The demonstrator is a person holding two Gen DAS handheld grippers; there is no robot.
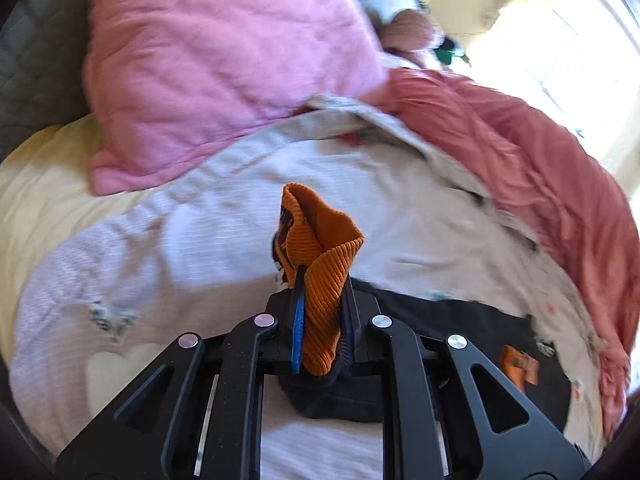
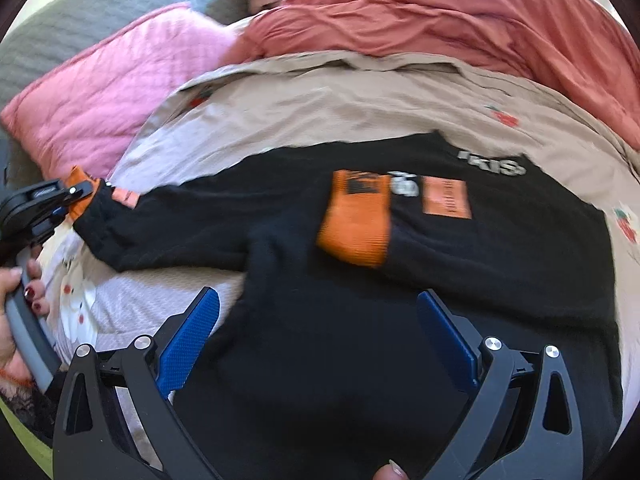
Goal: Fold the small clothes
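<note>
Blue pads [image 2: 188, 344] of the right gripper [image 2: 320, 340] stand wide apart in the right wrist view, holding nothing, low over the near part of a black sweater [image 2: 500, 280] spread on the bed sheet [image 2: 320, 108]. One orange cuff [image 2: 354, 220] lies folded across the sweater's chest, beside an orange patch [image 2: 446, 198] and white lettering. The other sleeve stretches to the left, where the left gripper [image 2: 76, 196] pinches its orange cuff; a hand with red nails [image 2: 16, 300] holds that tool's handle.

Only the left wrist view shows this grip up close: the left gripper [image 1: 322, 320] is clamped on the sleeve cuff [image 1: 320, 276], whose ribbed orange cloth stands up between the fingers, with black sleeve hanging below. Part of the sweater [image 1: 460, 320] shows to its right.

No containers are visible. A pink pillow [image 1: 224, 64] lies far left, and a rumpled coral blanket [image 2: 480, 32] runs along the far right; both sit clear of the sweater. A grey quilted cover [image 2: 80, 32] lies beyond the pillow.
</note>
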